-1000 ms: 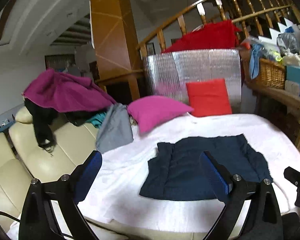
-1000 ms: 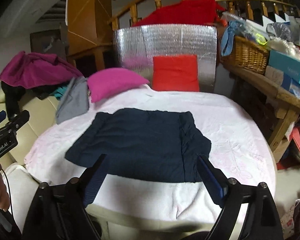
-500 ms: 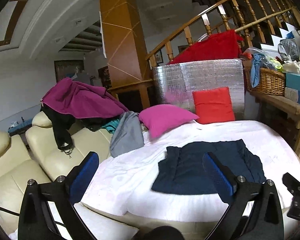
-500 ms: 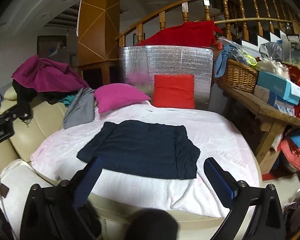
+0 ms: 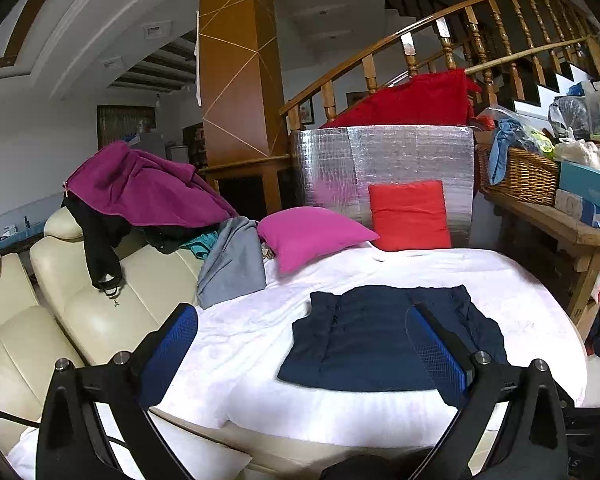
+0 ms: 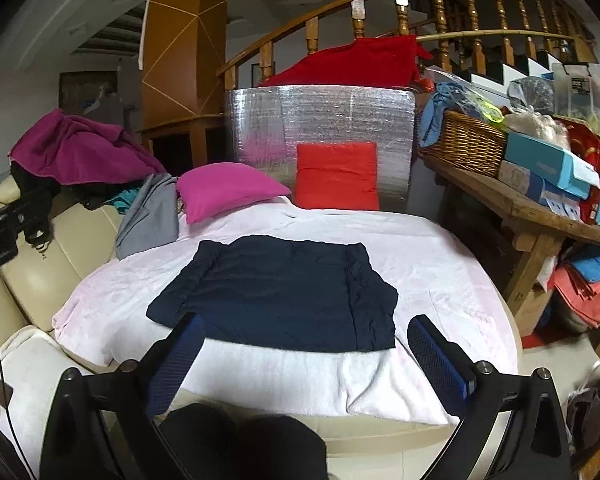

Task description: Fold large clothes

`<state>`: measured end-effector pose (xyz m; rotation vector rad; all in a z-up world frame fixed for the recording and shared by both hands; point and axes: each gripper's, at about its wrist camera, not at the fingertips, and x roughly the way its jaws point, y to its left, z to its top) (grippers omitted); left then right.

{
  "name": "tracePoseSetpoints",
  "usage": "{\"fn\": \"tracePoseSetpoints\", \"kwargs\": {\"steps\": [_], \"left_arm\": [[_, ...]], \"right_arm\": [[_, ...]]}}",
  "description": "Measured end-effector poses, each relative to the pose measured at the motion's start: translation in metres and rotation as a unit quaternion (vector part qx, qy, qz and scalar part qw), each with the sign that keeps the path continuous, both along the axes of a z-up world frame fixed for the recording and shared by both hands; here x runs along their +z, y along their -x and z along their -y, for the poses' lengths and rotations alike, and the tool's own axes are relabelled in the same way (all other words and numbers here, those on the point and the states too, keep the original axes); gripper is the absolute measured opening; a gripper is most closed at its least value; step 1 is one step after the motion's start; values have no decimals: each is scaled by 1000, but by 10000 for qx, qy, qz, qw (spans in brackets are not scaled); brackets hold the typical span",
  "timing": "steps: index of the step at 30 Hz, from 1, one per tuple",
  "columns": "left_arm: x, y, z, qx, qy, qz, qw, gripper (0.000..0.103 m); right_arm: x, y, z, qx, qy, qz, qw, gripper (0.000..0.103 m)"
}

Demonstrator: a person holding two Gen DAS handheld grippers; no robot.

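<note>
A dark navy garment (image 5: 380,340) (image 6: 284,292) lies flat in a rough rectangle, its sides folded in, on the white-covered round table (image 5: 260,320) (image 6: 440,264). My left gripper (image 5: 300,344) hangs open in front of the table's near edge, off to the garment's left, holding nothing. My right gripper (image 6: 304,360) is also open and empty, held back from the near edge and centred on the garment. Blue pads (image 6: 436,356) show on the fingers. The left gripper's body (image 6: 0,232) shows at the left edge of the right wrist view.
A cream sofa (image 5: 80,304) at the left carries a magenta garment (image 5: 140,188), black clothes and a grey garment (image 5: 232,264). Pink (image 5: 308,232) and red (image 5: 408,216) cushions lean at the table's far side. A wooden bench (image 6: 540,208) with a wicker basket (image 6: 464,140) stands right.
Both grippers have pulled back and up from the table, so the garment looks smaller and farther away. The garment itself has not moved. Both stay open.
</note>
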<state>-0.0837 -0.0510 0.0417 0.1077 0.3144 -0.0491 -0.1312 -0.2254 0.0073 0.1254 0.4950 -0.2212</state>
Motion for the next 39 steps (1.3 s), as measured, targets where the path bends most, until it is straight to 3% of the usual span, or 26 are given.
{"fn": "tracePoseSetpoints", "kwargs": {"steps": [9,21,30,39], "left_arm": [[7,15,-12,42,45,188,9998,103],[8,5,-15,-80,48,202,9998,103],[7,-17,-8,-161,42,95,9998,103],[-3,-64,-1,-135,27,-144,9998,103]], "right_arm": [[12,10,-7,-101,32,120,9999,103],[18,4,-7,-296,-21,161,9994,103],[12,-23,-6,-339,9,-67,9994,103],[4,-70,10,-339,-34,-209,9992,103]]}}
